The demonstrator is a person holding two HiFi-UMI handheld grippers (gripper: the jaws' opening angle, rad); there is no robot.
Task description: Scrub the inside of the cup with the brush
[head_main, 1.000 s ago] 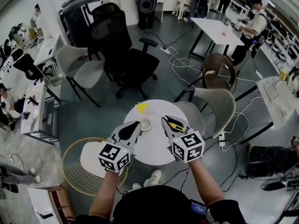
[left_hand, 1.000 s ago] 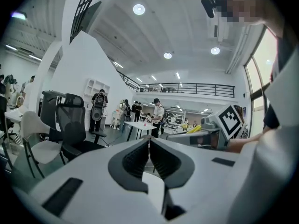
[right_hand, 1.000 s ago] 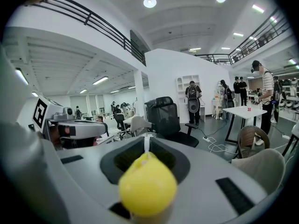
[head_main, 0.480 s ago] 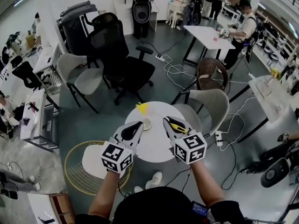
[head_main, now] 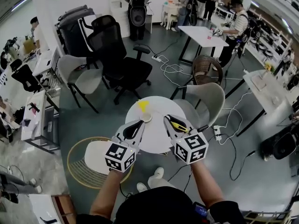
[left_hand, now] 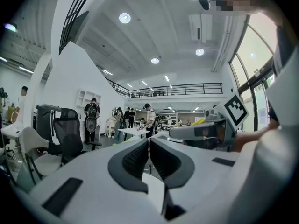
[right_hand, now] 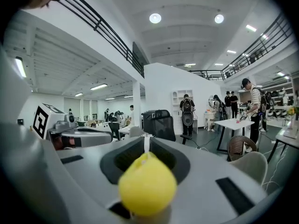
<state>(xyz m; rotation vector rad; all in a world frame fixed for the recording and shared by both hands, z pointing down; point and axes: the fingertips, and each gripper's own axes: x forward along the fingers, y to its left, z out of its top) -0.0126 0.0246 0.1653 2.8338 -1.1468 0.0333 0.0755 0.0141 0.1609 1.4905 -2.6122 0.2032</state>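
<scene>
Two grippers held over a round white table (head_main: 154,136), one of them gripping the brush.
Left gripper (head_main: 138,124) has its jaws pressed together on nothing, its tip just near of the white cup (head_main: 146,118). Right gripper (head_main: 167,121), right of the cup, pinches the yellow brush (right_hand: 147,185).

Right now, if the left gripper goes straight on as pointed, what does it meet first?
Likely the cup, just past the left gripper in the head view, fingers shut. Height is unclear: its own view shows only open room ahead, so it may pass above.
</scene>
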